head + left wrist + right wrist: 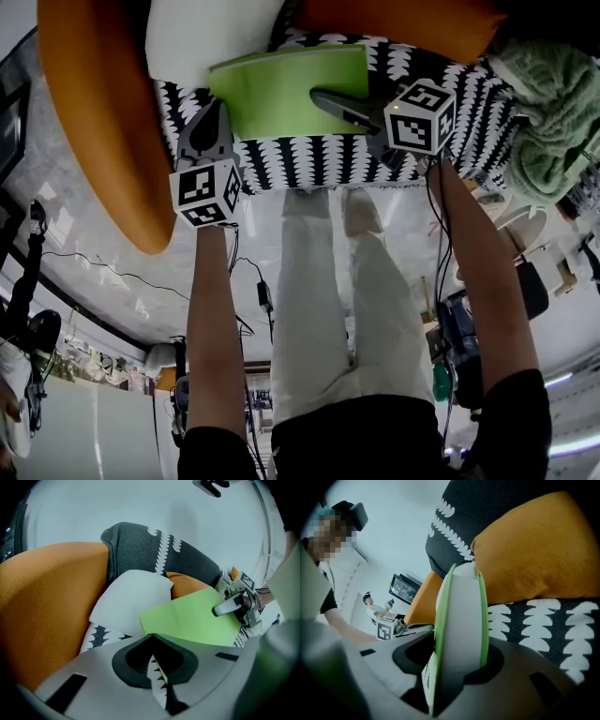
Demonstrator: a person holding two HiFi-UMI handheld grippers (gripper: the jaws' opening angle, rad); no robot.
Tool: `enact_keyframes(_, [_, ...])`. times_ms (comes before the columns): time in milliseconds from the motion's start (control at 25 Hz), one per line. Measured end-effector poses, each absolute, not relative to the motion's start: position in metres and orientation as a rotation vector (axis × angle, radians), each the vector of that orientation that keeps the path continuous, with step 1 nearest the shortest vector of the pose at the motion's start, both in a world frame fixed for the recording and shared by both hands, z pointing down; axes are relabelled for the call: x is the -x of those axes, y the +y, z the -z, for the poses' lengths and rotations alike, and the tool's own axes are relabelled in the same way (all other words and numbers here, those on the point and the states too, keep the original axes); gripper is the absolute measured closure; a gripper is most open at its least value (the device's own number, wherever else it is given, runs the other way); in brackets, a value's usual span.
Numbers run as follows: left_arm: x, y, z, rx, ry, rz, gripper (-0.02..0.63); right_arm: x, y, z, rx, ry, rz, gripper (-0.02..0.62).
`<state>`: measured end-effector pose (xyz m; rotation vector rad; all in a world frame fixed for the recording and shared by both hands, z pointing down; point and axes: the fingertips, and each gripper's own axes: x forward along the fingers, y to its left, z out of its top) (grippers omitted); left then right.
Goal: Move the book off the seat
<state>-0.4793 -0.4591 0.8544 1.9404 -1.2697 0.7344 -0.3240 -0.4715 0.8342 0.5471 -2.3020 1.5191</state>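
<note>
Your right gripper grips the lime-green paperback book by its right edge, 1 jaw on each cover; it lies on the black-and-white patterned seat cushion, upper centre, long axis left-right. Your left gripper, jaws together, sits just beside its left edge.

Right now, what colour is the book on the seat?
The book has a bright green cover. The head view shows it best.

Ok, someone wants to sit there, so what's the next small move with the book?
Probably a short lift. The right gripper has its jaws closed on the edge of the green book, which is over the patterned seat. Raise it clear, then draw it off.
</note>
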Motion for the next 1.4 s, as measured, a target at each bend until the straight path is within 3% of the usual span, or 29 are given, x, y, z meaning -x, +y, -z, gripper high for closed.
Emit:
enact_keyframes(360, [0.463,-0.450,-0.831,-2.018,-1.221,-0.729,0.595,0.329,-0.460,-0.809,-0.518,-2.323,-1.594,0.454])
enact_keyframes(840, [0.424,-0.443,-0.764,-2.048,-1.265,-0.540,0.595,0.328,-0.444,-0.755,-0.604,-2.391,-1.586,0.460])
enact_keyframes(1400, [0.385,-0.426,-0.655,-2.073,-1.425,-0.314,0.595,0.268,-0.432,-0.663,-0.813,-2.477,-1.557,0.460])
